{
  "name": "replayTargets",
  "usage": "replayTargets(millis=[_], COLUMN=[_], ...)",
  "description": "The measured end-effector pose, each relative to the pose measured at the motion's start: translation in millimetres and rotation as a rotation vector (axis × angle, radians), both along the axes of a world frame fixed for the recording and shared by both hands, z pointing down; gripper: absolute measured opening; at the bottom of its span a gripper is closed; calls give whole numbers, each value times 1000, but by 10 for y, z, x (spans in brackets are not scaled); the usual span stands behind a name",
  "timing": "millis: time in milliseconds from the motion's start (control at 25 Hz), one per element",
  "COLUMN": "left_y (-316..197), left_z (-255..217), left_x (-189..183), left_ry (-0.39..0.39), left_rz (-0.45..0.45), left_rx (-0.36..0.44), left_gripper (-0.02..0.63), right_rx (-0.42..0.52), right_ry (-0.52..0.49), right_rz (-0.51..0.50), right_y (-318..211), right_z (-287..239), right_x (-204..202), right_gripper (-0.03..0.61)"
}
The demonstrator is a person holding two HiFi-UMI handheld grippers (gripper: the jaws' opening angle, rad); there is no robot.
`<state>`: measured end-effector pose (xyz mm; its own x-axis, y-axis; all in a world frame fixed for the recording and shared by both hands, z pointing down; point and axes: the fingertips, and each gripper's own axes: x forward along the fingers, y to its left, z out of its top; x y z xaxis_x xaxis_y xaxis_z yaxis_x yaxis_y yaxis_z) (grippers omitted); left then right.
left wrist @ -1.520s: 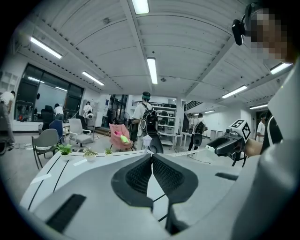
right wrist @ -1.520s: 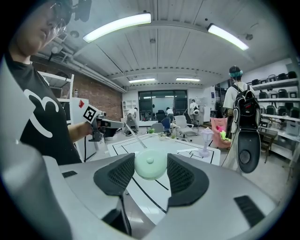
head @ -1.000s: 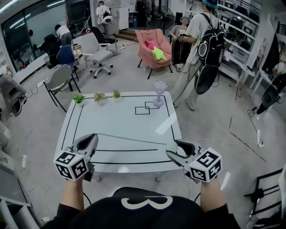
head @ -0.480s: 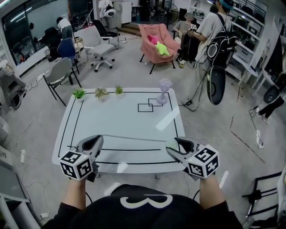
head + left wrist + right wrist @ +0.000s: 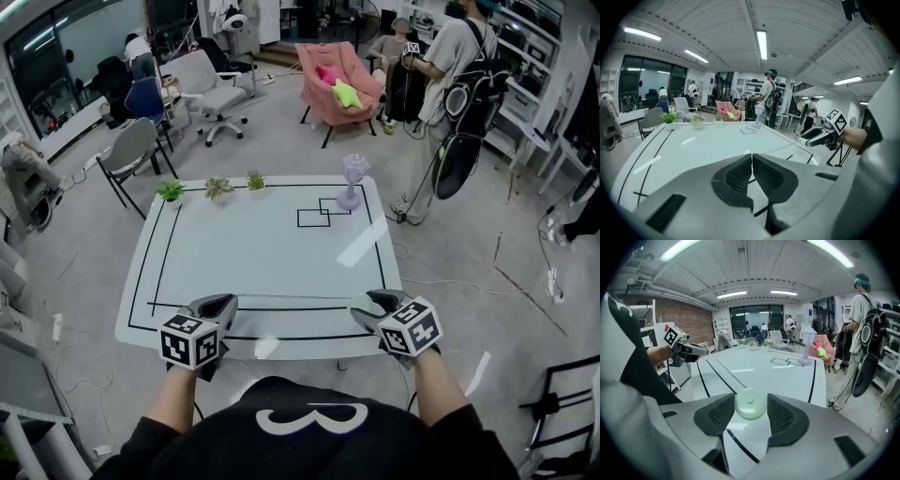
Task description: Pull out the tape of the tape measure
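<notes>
The pale green round tape measure case (image 5: 750, 404) sits between the pads of my right gripper (image 5: 363, 302), which is shut on it. From the case a thin tape (image 5: 295, 299) runs leftward, low over the near part of the white table (image 5: 262, 239), to my left gripper (image 5: 228, 303). That gripper is shut on the tape's end, with its jaws pressed together (image 5: 751, 159). In the right gripper view the tape (image 5: 725, 373) leads away to the left gripper (image 5: 699, 350). The right gripper (image 5: 809, 136) shows at the right of the left gripper view.
Black lines mark the table top. Three small potted plants (image 5: 217, 187) and a pale purple goblet (image 5: 352, 182) stand along its far edge. Beyond are a pink armchair (image 5: 336, 86), office chairs (image 5: 211, 92) and a person with a backpack (image 5: 459, 84).
Both grippers have come down toward the table's near edge, and the tape stays stretched between them. The head camera has tipped, so the table sits higher in view.
</notes>
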<state>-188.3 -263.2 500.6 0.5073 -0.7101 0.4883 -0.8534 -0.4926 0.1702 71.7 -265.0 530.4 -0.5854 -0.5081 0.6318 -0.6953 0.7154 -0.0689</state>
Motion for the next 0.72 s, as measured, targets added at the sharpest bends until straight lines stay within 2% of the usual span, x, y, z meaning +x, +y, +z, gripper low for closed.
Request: replayTargets(millis=[320,560,720], left_y=[-28,38,33], left_z=[595,929,1030], left_x=[49,86,79], left_ry=[-192,-329,-359], left_rz=[58,113,114], left_rx=[-78,-147,-170], left_gripper=[14,14,14], right_rx=[-34,-57,-74], right_ry=[143,164,137], right_rz=[-9,6,35], right_y=[-87,-102,-123], right_z=[560,700,724], right_x=[-5,-5,12], right_gripper=[221,221,221])
